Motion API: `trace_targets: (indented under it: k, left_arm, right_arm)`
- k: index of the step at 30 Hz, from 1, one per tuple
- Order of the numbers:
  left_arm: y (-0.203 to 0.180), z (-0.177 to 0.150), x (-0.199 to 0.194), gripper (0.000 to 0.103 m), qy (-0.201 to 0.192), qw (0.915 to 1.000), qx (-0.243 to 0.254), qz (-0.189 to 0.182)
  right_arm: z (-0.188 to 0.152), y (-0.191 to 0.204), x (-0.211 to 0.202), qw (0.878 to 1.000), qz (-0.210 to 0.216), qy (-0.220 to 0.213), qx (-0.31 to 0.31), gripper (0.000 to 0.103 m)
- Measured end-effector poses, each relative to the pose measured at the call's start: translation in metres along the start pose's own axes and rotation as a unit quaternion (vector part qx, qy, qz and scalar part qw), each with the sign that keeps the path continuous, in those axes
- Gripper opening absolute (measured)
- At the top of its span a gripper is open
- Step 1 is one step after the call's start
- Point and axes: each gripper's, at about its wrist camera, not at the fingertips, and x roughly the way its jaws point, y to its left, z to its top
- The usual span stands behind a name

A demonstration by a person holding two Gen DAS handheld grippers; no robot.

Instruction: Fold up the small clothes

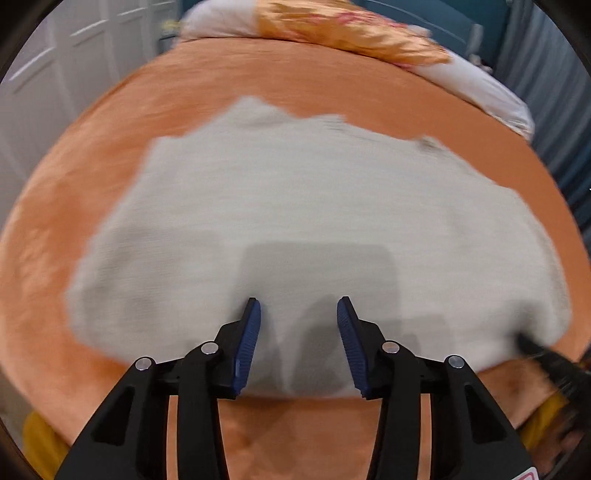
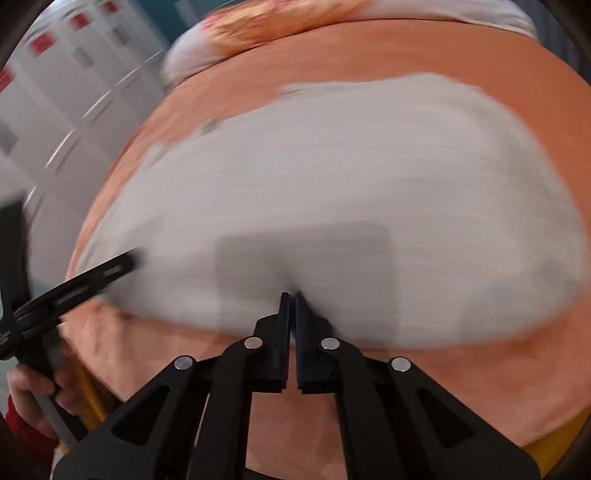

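Grey garment (image 1: 295,221) spread flat on orange bedsheet (image 1: 221,81); left gripper (image 1: 298,306) fingers spread over near hem, empty; right gripper (image 2: 290,295) pressed together, apparently pinching hem; first fold starting; left must pinch next.

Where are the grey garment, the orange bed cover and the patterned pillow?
grey garment (image 1: 295,206): left wrist view, middle of the cloth.
orange bed cover (image 1: 221,77): left wrist view, bare part beyond the garment.
patterned pillow (image 1: 343,29): left wrist view, its orange top.
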Motion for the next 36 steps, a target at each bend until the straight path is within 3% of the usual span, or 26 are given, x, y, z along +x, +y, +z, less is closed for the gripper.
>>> trace_targets:
  k: [3, 5, 7, 8, 9, 11, 12, 13, 15, 18, 23, 25, 26, 27, 28, 29, 33, 35, 36]
  left_arm:
    - [0.047, -0.006, 0.001, 0.011, 0.009, 0.9987, -0.044, -0.023]
    - [0.062, -0.006, -0.001, 0.008, 0.013, 0.9974, -0.064, -0.030]
    - [0.069, -0.003, -0.011, 0.008, 0.015, 0.9947, -0.092, -0.045]
    - [0.067, 0.002, -0.016, 0.009, 0.012, 0.9948, -0.094, -0.037]
    - [0.065, 0.011, -0.025, 0.019, 0.003, 0.9953, -0.094, -0.021]
    - [0.059, 0.025, -0.037, 0.035, -0.026, 0.9949, -0.092, -0.031]
    - [0.056, 0.039, -0.041, 0.041, -0.041, 0.9942, -0.093, -0.035]
    - [0.054, 0.048, -0.041, 0.045, -0.045, 0.9942, -0.091, -0.034]
    - [0.049, 0.078, -0.034, 0.060, -0.056, 0.9941, -0.088, -0.029]
    - [0.047, 0.113, -0.011, 0.067, -0.059, 0.9953, -0.077, -0.009]
    - [0.054, 0.146, 0.046, 0.066, 0.000, 0.9970, -0.077, 0.000]
    - [0.056, 0.147, 0.065, 0.054, 0.025, 0.9970, -0.073, -0.002]
    - [0.055, 0.147, 0.070, 0.033, 0.029, 0.9974, -0.066, 0.005]
    - [0.055, 0.147, 0.072, 0.005, 0.027, 0.9979, -0.057, 0.012]
    - [0.057, 0.149, 0.070, 0.002, 0.022, 0.9981, -0.057, 0.003]
    - [0.059, 0.149, 0.067, 0.002, 0.014, 0.9980, -0.061, -0.002]
    - [0.063, 0.157, 0.048, 0.001, -0.025, 0.9981, -0.057, 0.000]
    - [0.068, 0.159, 0.058, 0.001, -0.016, 0.9982, -0.054, 0.021]
    - [0.074, 0.155, 0.075, 0.001, 0.004, 0.9977, -0.057, 0.035]
  right_arm:
    - [-0.003, -0.054, -0.021, 0.998, -0.032, -0.013, 0.057, 0.000]
    - [-0.004, -0.079, -0.033, 0.996, -0.032, -0.021, 0.084, 0.000]
    - [-0.005, -0.090, -0.049, 0.992, -0.078, -0.028, 0.092, 0.006]
    - [-0.006, -0.092, -0.054, 0.991, -0.084, -0.034, 0.094, 0.006]
    - [-0.003, -0.093, -0.064, 0.991, -0.079, -0.047, 0.098, 0.006]
    - [0.012, -0.098, -0.082, 0.990, -0.071, -0.073, 0.098, 0.009]
    - [0.018, -0.094, -0.085, 0.990, -0.072, -0.083, 0.092, 0.019]
    - [0.029, -0.091, -0.088, 0.989, -0.072, -0.093, 0.086, 0.036]
    - [0.049, -0.093, -0.090, 0.988, -0.066, -0.110, 0.084, 0.051]
    - [0.090, -0.097, -0.074, 0.987, -0.061, -0.118, 0.085, 0.053]
    - [0.130, -0.097, -0.023, 0.990, -0.073, -0.079, 0.095, 0.058]
    - [0.138, -0.098, 0.000, 0.990, -0.079, -0.051, 0.102, 0.058]
    - [0.138, -0.099, 0.009, 0.990, -0.086, -0.041, 0.101, 0.054]
    - [0.137, -0.097, 0.016, 0.990, -0.099, -0.031, 0.094, 0.032]
    - [0.138, -0.092, 0.019, 0.991, -0.100, -0.027, 0.081, 0.007]
    - [0.140, -0.089, 0.017, 0.993, -0.091, -0.028, 0.073, 0.006]
    - [0.150, -0.082, -0.037, 0.988, -0.047, -0.130, 0.068, 0.006]
    - [0.153, -0.097, -0.044, 0.984, -0.041, -0.146, 0.090, 0.006]
    - [0.153, -0.106, -0.035, 0.985, -0.051, -0.132, 0.099, 0.006]
